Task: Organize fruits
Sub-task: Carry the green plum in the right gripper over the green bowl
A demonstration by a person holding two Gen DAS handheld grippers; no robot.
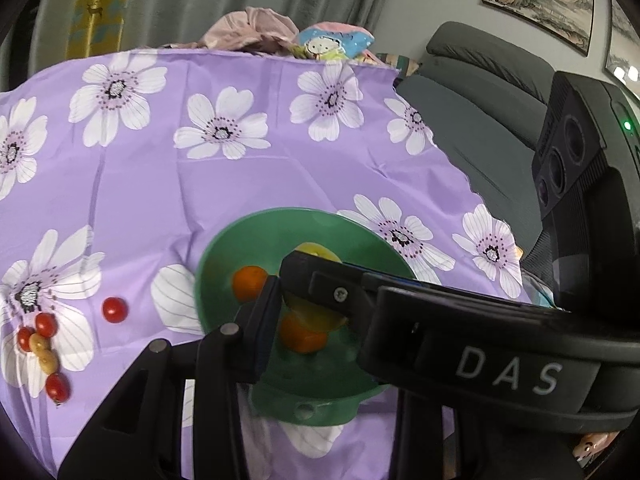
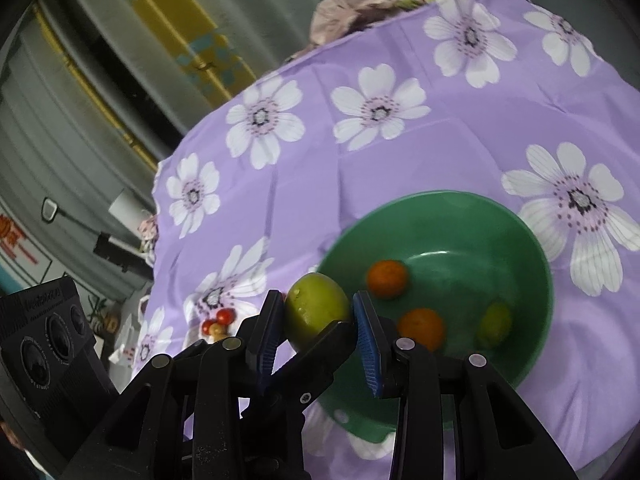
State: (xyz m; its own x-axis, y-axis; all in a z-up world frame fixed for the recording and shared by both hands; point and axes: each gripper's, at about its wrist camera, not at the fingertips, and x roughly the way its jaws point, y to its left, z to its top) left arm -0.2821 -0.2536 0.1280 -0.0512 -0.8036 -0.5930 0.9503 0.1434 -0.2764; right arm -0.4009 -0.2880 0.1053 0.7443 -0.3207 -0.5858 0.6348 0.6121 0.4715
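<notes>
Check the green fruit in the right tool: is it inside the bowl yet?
Not yet. The green fruit is clamped in the right tool, raised at the green bowl rim.

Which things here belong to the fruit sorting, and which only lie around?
For the job: green bowl, green fruit in the right gripper, two orange fruits, red tomatoes on the cloth.

Lying about: crumpled pink clothes, grey sofa, wall picture.

bowl (image 2: 532,248) on tablecloth (image 2: 400,184) | in bowl: two oranges (image 2: 387,277), one fruit (image 2: 495,322) right of them | my right tongs (image 2: 318,316) hold fruit (image 2: 316,310) at bowl's left rim | tomato cluster (image 1: 42,340) on cloth, well left of bowl | sofa (image 1: 480,92) behind-right
</notes>
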